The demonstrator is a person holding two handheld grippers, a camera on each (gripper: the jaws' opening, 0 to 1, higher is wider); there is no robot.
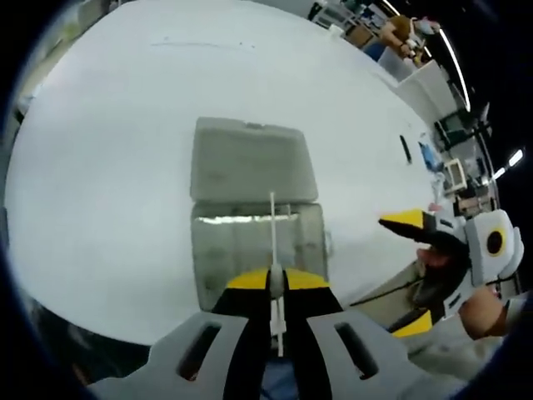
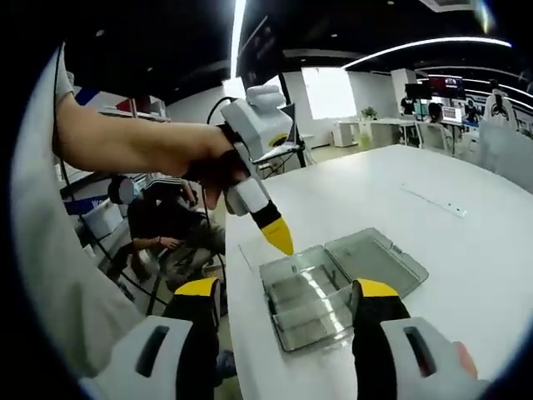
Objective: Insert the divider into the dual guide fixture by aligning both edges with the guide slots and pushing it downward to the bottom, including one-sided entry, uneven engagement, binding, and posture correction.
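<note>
Your left gripper has its yellow-tipped fingers pinched on a thin, flat translucent divider plate, seen edge-on as a pale line running up from between the tips. It hangs above the near half of an open clear plastic box with a hinged lid, which sits on the white desk. Whether the plate's lower edge has met the box's guide slots, you cannot tell from this angle.

In the right gripper view, your left forearm reaches in from the left, hand wrapped around the left gripper's grey handle, the gripper angled down toward the box.

Your right gripper has its fingers spread wide with nothing between them, framing the box from the desk's near edge. In the left gripper view it sits off to the right, well apart from the box.
</note>
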